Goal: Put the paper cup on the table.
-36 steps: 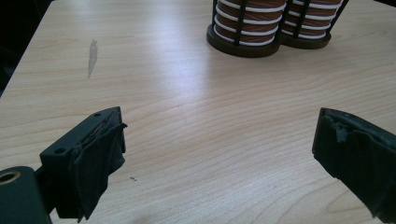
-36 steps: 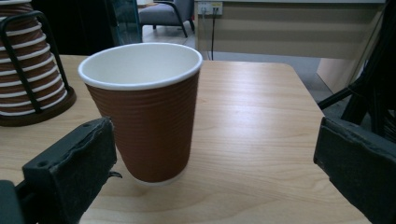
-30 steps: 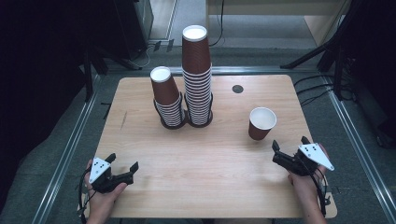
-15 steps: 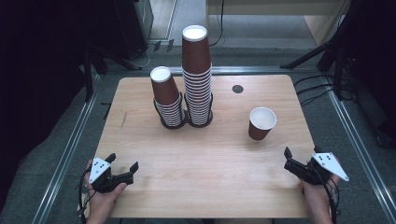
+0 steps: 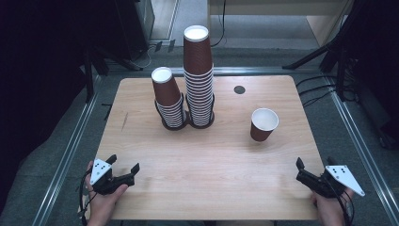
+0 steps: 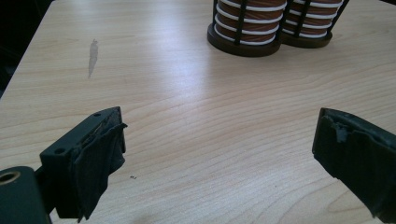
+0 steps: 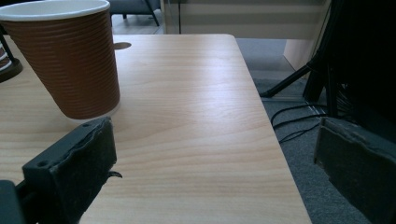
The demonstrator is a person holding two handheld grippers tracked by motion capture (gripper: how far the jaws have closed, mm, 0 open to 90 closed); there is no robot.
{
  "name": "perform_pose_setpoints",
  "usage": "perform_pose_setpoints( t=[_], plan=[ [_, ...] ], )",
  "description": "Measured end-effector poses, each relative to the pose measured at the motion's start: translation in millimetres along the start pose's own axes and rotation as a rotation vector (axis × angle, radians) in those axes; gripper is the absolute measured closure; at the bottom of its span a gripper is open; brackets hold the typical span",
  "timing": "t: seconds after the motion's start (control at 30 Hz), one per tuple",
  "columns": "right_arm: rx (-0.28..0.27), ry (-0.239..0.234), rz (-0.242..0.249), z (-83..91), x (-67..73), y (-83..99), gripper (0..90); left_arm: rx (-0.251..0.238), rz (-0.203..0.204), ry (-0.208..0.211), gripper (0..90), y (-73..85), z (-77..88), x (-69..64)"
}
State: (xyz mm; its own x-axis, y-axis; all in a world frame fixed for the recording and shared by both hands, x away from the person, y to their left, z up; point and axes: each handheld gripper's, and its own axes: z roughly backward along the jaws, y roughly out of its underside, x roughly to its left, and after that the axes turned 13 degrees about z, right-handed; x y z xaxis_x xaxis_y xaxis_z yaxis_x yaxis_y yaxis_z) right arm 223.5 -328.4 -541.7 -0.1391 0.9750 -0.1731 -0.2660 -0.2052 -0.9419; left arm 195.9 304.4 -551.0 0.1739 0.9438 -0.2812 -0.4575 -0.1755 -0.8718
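Two grippers rested at the near corners of the pale wooden desk (image 5: 207, 160), each with its fingers spread wide and nothing between them. The left gripper (image 5: 123, 172) sat at the near left, aimed toward the two stacks of ribbed brown paper cups (image 5: 186, 89) standing upside down in black wire holders (image 6: 261, 35) toward the far side. The right gripper (image 5: 301, 173) sat at the near right edge, well apart from the single brown ribbed paper cup with a white rim (image 5: 263, 125), which stood upright and alone on the desk's right half, nearer that gripper than the stacks.

That loose cup looked light and empty, so a reach that came in low or off-centre would probably knock it over or push it away. Closing hard on its thin wall could crush it. The taller stack might also topple if bumped from the side.
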Motion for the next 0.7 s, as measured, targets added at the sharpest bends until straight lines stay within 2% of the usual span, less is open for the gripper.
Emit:
perform_pose_setpoints(
  t=[0.13, 0.23, 0.37, 0.4, 0.47, 0.7],
  plan=[
    [-0.013, 0.016, -0.037, 6.7, -6.9, 4.4, 0.1, 0.0, 0.0, 0.0, 2.7, 0.0, -0.2, -0.1],
    [-0.038, 0.039, -0.064, 12.9, -12.0, 8.3, 3.4, 0.0, 0.0, 0.0, 2.7, 0.0, -0.1, 0.0],
    [-0.05, 0.061, -0.075, 16.6, -12.7, 9.8, 0.0, 0.001, 0.001, 0.0, 2.7, -0.1, -0.4, -0.1],
    [-0.076, 0.073, -0.089, 19.7, -12.3, 9.6, 0.0, 0.002, -0.001, 0.0, 2.7, -0.1, -0.4, 0.0],
    [-0.085, 0.07, -0.094, 20.5, -12.3, 9.5, 0.0, 0.003, 0.0, 0.0, 2.7, -0.1, -0.5, 0.0],
    [-0.049, 0.048, -0.028, 24.9, -10.7, 13.4, 0.0, 0.009, 0.009, 0.012, 2.7, -0.6, -0.9, 1.4]
  ],
)
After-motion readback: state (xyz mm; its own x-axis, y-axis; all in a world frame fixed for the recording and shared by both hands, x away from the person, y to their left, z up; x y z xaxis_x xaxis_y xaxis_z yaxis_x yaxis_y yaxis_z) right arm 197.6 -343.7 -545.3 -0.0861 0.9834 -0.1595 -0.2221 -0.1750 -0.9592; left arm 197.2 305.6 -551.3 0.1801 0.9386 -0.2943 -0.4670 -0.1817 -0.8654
